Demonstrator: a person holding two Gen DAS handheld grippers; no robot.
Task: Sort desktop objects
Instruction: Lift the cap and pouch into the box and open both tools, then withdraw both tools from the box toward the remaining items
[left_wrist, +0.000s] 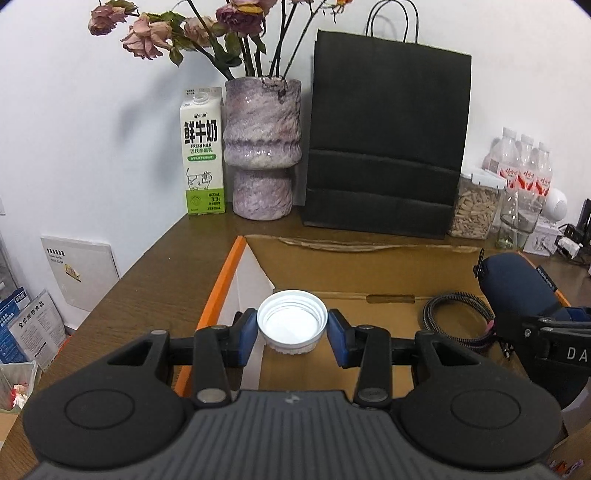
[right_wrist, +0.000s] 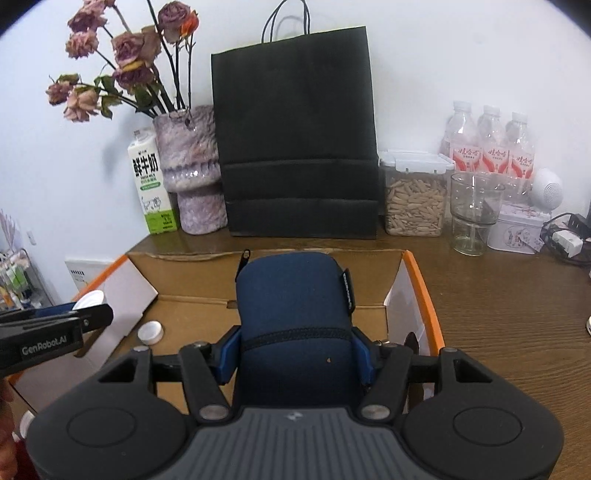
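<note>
My left gripper (left_wrist: 291, 328) is shut on a white screw cap (left_wrist: 291, 325), its open side up, held over the left part of an open cardboard box (left_wrist: 369, 266) with orange edges. My right gripper (right_wrist: 295, 354) is shut on a navy blue zip pouch (right_wrist: 295, 306), upright between the blue pads, over the same box (right_wrist: 421, 295). The pouch (left_wrist: 517, 291) and the right gripper show at the right of the left wrist view. The left gripper with its cap (right_wrist: 90, 299) enters the right wrist view from the left. A second white cap (right_wrist: 150, 332) lies on the box floor.
A coiled braided cable (left_wrist: 458, 317) lies in the box. Behind it on the wooden desk (right_wrist: 517, 314) stand a milk carton (left_wrist: 202, 155), a purple vase (left_wrist: 263, 151) of dried roses, a black paper bag (left_wrist: 388, 140), a seed container (right_wrist: 413, 192), a glass (right_wrist: 472, 214), water bottles (right_wrist: 491, 147) and a tin (right_wrist: 517, 229).
</note>
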